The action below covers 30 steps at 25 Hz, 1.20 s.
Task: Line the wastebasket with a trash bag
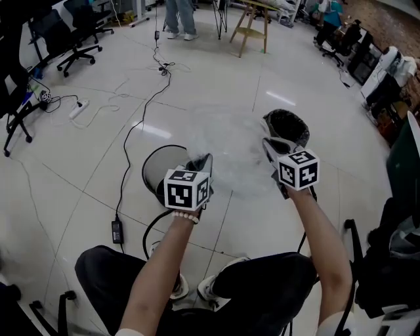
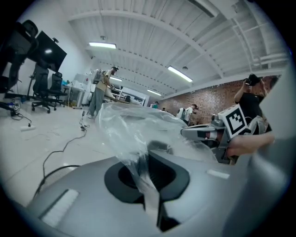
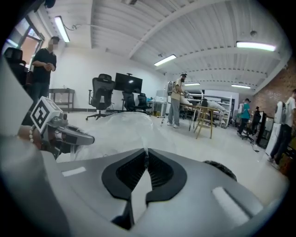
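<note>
A clear trash bag (image 1: 226, 147) billows in the air between my two raised grippers. My left gripper (image 1: 205, 160) is shut on the bag's left edge, and the film (image 2: 134, 129) runs out from between its closed jaws. My right gripper (image 1: 268, 146) is shut on the right edge, with the thin film (image 3: 125, 124) pinched at its tips. A black round wastebasket (image 1: 152, 172) stands on the floor under the left gripper. A second black wastebasket (image 1: 287, 126) stands beyond the right gripper.
A black cable (image 1: 141, 115) runs across the white tile floor to a power adapter (image 1: 117, 231). A power strip (image 1: 79, 108) lies at the left near office chairs (image 1: 75, 39). A wooden stand (image 1: 252, 26) and a standing person (image 1: 179, 16) are at the back.
</note>
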Motion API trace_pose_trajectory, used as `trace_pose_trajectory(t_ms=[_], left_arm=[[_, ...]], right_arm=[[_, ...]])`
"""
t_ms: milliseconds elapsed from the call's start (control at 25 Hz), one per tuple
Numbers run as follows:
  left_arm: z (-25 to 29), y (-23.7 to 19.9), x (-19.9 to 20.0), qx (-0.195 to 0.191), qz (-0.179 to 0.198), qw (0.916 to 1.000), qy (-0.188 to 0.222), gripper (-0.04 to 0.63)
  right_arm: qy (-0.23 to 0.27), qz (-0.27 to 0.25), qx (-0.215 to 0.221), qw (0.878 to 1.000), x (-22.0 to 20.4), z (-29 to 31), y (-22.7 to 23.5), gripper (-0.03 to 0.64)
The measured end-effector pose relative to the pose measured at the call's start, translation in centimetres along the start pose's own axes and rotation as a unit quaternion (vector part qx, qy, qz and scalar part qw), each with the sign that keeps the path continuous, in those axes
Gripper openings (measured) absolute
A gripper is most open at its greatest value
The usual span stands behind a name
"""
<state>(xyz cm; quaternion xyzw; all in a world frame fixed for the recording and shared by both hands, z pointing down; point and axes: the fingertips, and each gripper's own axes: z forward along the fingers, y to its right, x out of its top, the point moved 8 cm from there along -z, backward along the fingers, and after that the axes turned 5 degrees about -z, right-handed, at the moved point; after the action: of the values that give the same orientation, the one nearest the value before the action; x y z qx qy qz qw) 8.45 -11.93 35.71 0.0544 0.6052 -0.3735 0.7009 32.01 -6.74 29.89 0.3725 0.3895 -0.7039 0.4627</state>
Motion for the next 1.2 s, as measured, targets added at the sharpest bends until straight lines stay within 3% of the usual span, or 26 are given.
trace_pose_trajectory(t_ms=[200, 360, 600, 800, 960, 1080, 1200], left_arm=[[-5.9, -3.6, 2.6, 0.028, -0.029, 0.9989, 0.023, 0.012], [-9.1, -6.7, 2.2, 0.073, -0.039, 0.9965, 0.015, 0.012], [-10.0, -12.4, -1.5, 0.126, -0.079, 0.9872, -0.058, 0.012], [-9.0, -15.6, -4.9, 0.141, -0.110, 0.9806, -0.080, 0.012], [-7.9, -16.8, -5.7, 0.126, -0.128, 0.9795, -0.091, 0.012], [-7.4, -16.7, -6.0, 0.116, -0.134, 0.9792, -0.099, 0.012], [-7.6, -16.8, -5.6, 0.119, -0.140, 0.9790, -0.088, 0.012]], right_arm=[[0.033, -0.037, 0.069, 0.996, 5.1, 2.6, -6.1, 0.002], [0.031, -0.056, 0.122, 0.990, 6.2, 6.6, -11.2, 0.002], [0.002, -0.050, 0.185, 0.981, 4.5, 12.8, -16.3, 0.002], [-0.048, -0.021, 0.188, 0.981, 0.4, 17.5, -15.6, 0.002], [-0.087, -0.003, 0.147, 0.985, -2.1, 19.4, -12.4, 0.002], [-0.118, 0.005, 0.144, 0.983, -3.3, 20.0, -10.4, 0.006], [-0.140, 0.004, 0.142, 0.980, -3.0, 20.0, -9.8, 0.225]])
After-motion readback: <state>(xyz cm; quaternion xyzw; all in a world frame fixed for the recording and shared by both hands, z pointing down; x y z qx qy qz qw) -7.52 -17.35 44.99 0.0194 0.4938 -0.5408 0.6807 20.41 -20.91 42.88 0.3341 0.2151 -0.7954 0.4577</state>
